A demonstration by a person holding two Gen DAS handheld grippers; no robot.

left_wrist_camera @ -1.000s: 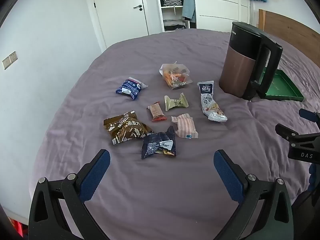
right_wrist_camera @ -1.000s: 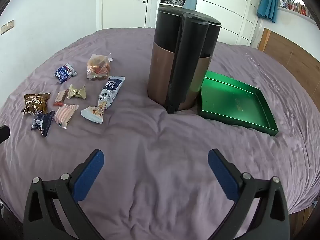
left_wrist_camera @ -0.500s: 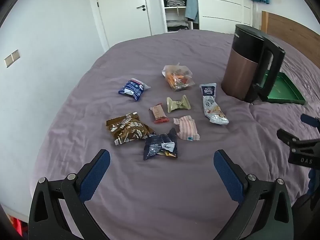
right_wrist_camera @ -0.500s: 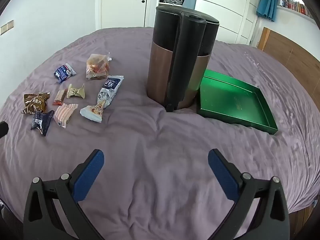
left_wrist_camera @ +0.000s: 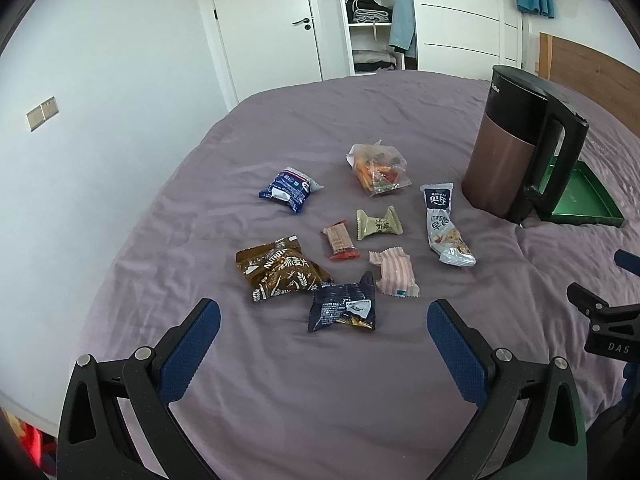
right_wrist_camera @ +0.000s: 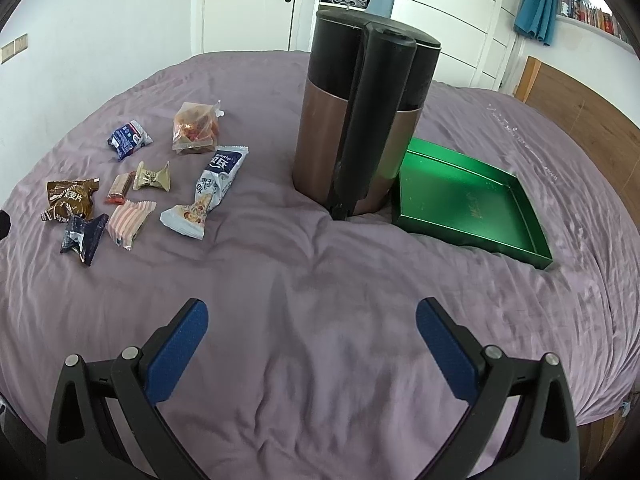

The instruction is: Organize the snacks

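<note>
Several snack packets lie on a purple bedsheet [left_wrist_camera: 320,400]. Nearest my left gripper [left_wrist_camera: 323,326] are a dark blue packet [left_wrist_camera: 343,309], a brown oat packet [left_wrist_camera: 280,274] and a pink striped packet [left_wrist_camera: 395,273]. Farther off lie a red bar [left_wrist_camera: 339,240], a green candy [left_wrist_camera: 379,224], a long white-blue packet [left_wrist_camera: 443,222], a clear bag of mixed snacks [left_wrist_camera: 380,170] and a blue-white packet [left_wrist_camera: 289,189]. The left gripper is open, just short of the dark blue packet. My right gripper [right_wrist_camera: 312,326] is open over bare sheet. A green tray [right_wrist_camera: 516,208] lies empty.
A tall brown and black kettle [right_wrist_camera: 360,120] stands between the snacks and the green tray, touching the tray's left side. The bed's left edge [left_wrist_camera: 132,248] runs close to a white wall. A wooden headboard [right_wrist_camera: 580,108] stands at the right.
The left wrist view has shifted so the snacks sit slightly farther and lower in frame. The right wrist view edged a little closer to the kettle. Both grippers stayed open.
</note>
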